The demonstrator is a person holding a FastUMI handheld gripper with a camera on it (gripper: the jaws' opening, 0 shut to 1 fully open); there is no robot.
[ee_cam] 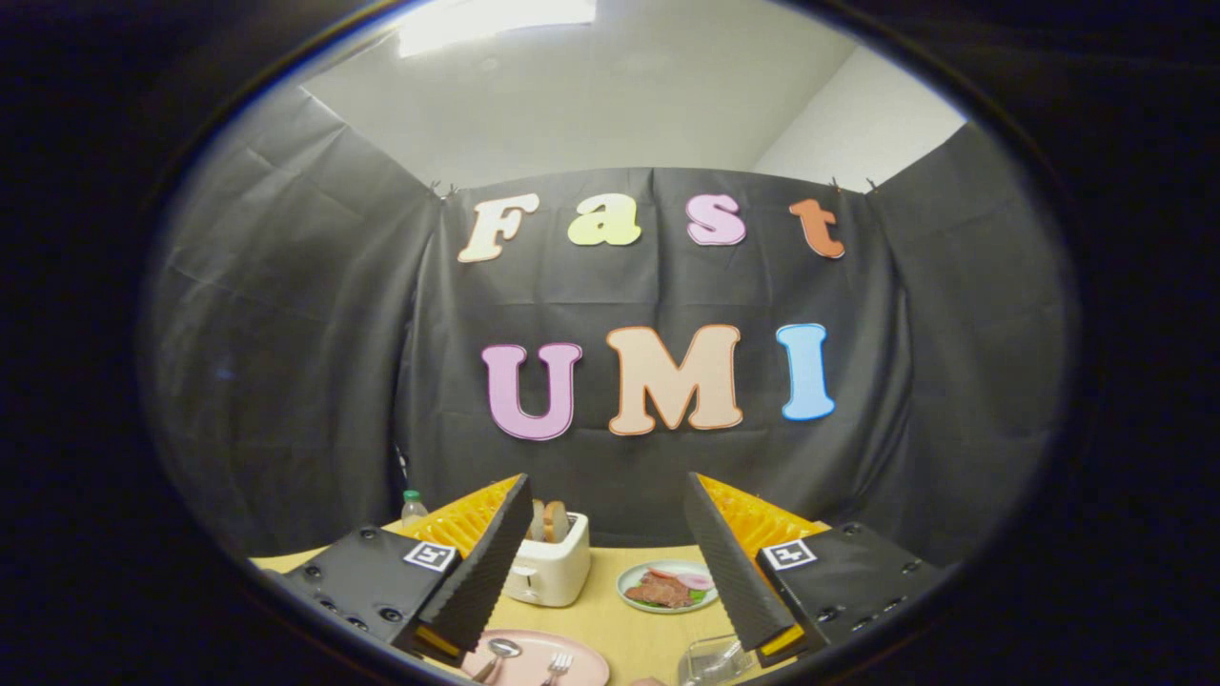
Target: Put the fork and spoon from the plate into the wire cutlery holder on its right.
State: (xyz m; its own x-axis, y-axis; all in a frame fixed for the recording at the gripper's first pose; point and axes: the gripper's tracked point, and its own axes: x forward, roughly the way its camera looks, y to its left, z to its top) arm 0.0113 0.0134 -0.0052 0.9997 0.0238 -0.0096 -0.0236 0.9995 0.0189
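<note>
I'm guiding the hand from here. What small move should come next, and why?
Probably tip the gripper down toward the pink plate. Its fingers stand open, holding nothing, while the spoon and fork lie on the plate, low between them.

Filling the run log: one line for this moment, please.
gripper: open, holding nothing | spoon, fork: on pink plate | holder: right of plate | stage: pick not begun
</note>
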